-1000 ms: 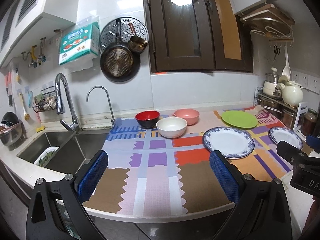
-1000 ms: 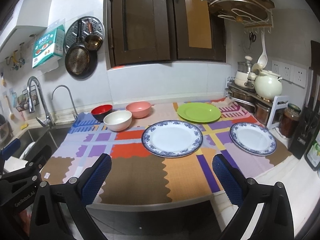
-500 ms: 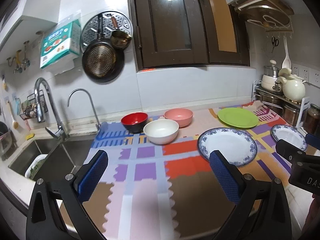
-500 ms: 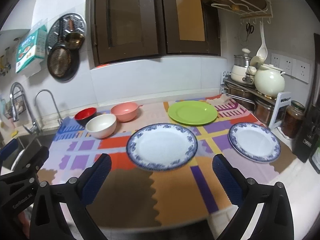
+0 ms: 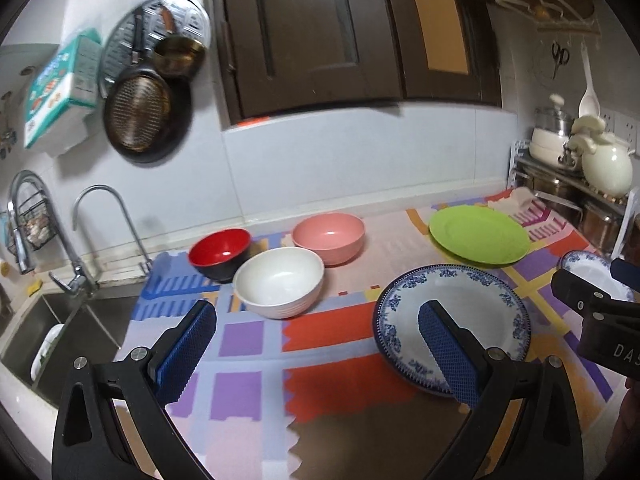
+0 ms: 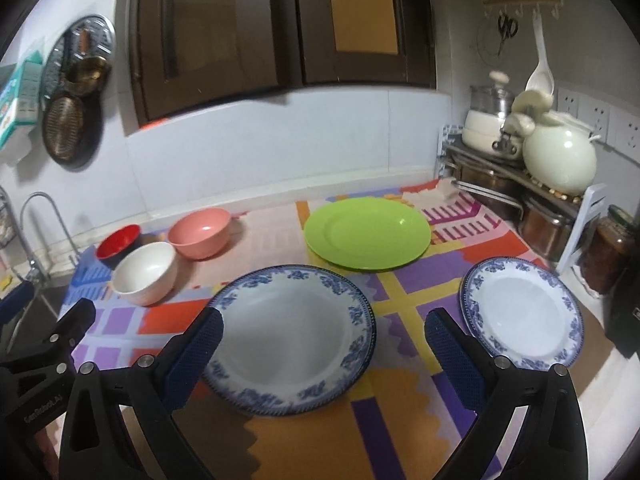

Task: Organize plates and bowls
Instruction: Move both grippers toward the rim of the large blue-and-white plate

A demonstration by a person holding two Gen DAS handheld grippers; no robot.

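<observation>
Kitchen counter, patchwork mat [image 6: 320, 432] under all dishes. Right gripper [image 6: 320, 354] jaws wide, empty, framing the large blue-rimmed plate [image 6: 292, 340]. Left gripper [image 5: 316, 344] also wide, empty; white bowl [image 5: 279, 280] just ahead between its fingers. Red bowl [image 5: 220, 250], pink bowl [image 5: 329, 236], green plate [image 6: 367, 232] behind. Only left view shows the sink [image 5: 48, 336]; only right view shows the whole small blue-rimmed plate [image 6: 522, 316].

Black hand-held gripper [image 5: 316, 344] — blue pads [image 5: 186, 350]
</observation>
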